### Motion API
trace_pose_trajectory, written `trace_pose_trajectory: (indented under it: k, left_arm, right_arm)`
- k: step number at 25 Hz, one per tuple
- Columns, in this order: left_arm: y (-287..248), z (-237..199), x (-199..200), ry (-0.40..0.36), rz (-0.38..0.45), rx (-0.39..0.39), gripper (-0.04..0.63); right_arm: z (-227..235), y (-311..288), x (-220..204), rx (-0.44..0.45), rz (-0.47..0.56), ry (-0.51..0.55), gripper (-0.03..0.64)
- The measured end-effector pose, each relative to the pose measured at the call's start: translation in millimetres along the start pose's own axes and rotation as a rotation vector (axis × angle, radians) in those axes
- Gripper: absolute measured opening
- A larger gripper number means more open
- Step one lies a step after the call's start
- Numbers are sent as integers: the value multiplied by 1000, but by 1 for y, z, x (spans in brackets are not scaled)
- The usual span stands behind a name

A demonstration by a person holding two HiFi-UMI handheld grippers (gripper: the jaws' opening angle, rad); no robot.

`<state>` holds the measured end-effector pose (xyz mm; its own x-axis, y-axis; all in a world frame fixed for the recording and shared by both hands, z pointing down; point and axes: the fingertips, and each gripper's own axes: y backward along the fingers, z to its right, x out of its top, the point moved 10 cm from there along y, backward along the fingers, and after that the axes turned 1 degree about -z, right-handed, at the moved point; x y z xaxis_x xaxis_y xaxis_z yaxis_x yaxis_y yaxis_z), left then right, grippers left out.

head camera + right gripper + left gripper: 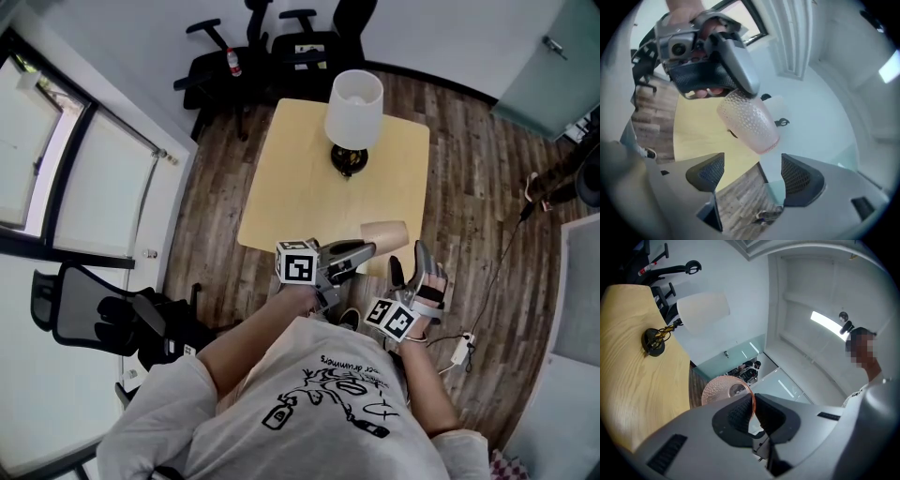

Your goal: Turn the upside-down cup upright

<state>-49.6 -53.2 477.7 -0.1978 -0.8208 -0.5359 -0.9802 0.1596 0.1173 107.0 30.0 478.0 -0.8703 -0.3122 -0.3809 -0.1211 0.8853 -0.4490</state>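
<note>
My left claw (367,249) sits just below the centre of the head view. My forearm rises to it from my shirt at the bottom of the frame, and it points toward the right of the frame, roughly level. Its jaws are pinched together on the cup (386,234), with the thin edge of the rim caught between the two pads, as the left gripper view shows at its lower centre. The cup is pinkish and dimpled. It lies on its side in that grip, mouth toward my left claw and closed base toward the right of the frame, over the near edge of the pale wooden tabletop (281,178). My right claw (408,265) is held just below and right of the cup in the head view, pointing up the frame, with its marker cube (394,319) nearest my body. Its jaws stand wide apart and grip nothing. In the right gripper view the cup's base hangs just above the gap between them, touching neither pad. A lamp (353,111) with a white shade stands on the far part of the tabletop, at the top centre.
</note>
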Motion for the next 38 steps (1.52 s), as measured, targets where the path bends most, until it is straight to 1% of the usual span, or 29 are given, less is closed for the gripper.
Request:
trace_pose_trajectory:
  k: [2,4,6,8,10,12,16,19,20,21,23,27,32,38]
  left_arm:
    - [3,0,1,-8,11,-19,20]
    - [5,-1,1,-19,8,-28,20]
    - [8,-1,2,-27,6,-29,20]
    - [11,-1,4,-33,11,-29,20]
    - [12,-1,5,-36,18,-29,20]
    - [13,-1,7,-37,22,-28,20]
    - [12,-2,8,-40,17,-30,20]
    - [9,-2,7,-41,11,-30,20]
    - [8,-2,7,-42,8,-31,20]
    - [8,-1,7,-44,3,-31,20]
    - [5,0,6,-48,-10,-30,20]
    - [1,2,3,-50,-38,-33,20]
    - [-3,9,-7,-46,-75,-60,20]
    - [-11,18,-18,-57,-130,-73,20]
  right_arm:
    - [8,2,-3,59,6,-171,364]
    - [14,3,-8,150,34,-408,364]
    - [19,3,-13,267,78,-706,364]
    - [18,2,-22,376,128,-1039,364]
    - [14,-1,-32,458,181,-1349,364]
    - [9,-2,-38,518,238,-1600,364]
    - [4,-4,-38,584,374,-1984,364]
    - [-4,-5,-37,596,435,-2259,364]
    - [-6,-6,-35,596,456,-2328,364]
    - [-9,-7,-34,594,475,-2374,364]
    - [-12,-7,-32,587,502,-2415,364]
    - [-11,-8,-29,584,546,-2447,365]
    - [-11,-11,-31,547,550,-2487,365]
    - [-7,-14,-33,538,581,-2511,365]
